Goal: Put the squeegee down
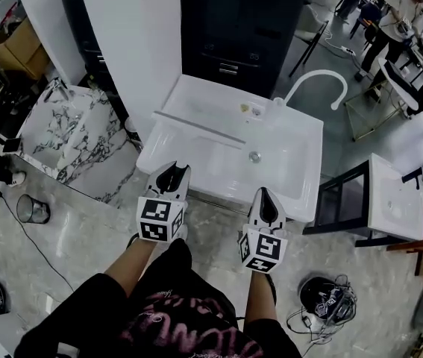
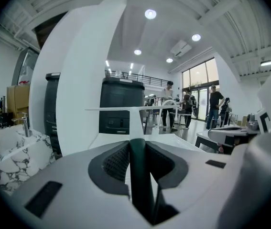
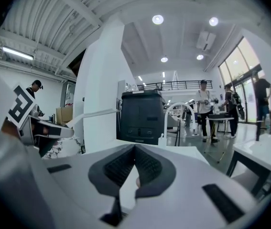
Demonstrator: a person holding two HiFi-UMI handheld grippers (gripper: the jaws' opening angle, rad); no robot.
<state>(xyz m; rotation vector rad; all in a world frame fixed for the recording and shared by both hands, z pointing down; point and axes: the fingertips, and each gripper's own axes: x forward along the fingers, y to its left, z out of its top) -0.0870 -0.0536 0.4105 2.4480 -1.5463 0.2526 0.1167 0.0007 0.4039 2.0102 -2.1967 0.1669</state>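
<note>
While left tool (image 2: 136,149) clamps its handle, squeegee (image 2: 122,109) points forward — blade crosswise.

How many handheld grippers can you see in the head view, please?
2. The left gripper, by the white sink's near edge, has its tongs shut on the squeegee; the right gripper is beside it, tongs shut and empty. None seems hidden.

A white sink (image 1: 301,177) stands on the glossy grey floor (image 1: 77,245). Its basin has a round drain (image 1: 254,156), and a curved white faucet (image 1: 317,79) rises from its back rim. A wire bin (image 1: 32,209) sits on the floor, well to the left.
</note>
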